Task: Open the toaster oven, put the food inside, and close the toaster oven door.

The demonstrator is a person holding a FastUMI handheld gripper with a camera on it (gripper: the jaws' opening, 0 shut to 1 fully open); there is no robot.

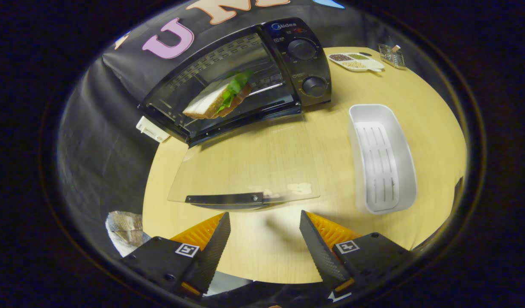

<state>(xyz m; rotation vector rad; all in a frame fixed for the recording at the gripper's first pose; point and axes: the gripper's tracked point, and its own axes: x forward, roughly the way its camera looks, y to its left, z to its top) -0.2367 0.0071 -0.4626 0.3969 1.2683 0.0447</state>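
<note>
Your gripper (264, 220) sits at the bottom centre of the frame, fingers spread wide with nothing between them, bare tabletop showing in the gap. Just ahead of the fingertips, the toaster oven's glass door (245, 171) lies folded down flat over the round wooden table (429, 128), its dark handle (224, 198) at the near edge, close to your left finger. Beyond the door, in the upper middle of the frame, the black toaster oven (245, 77) stands open, and the sandwich (217, 98) with its green leaf sits inside on the rack. Two knobs (307, 66) line the oven's right panel. To the right of the door, mid-right of the frame, a white tray (382, 158) lies empty. Up at the top right, a small divided dish of grains (356, 61) sits near the table's far edge.
</note>
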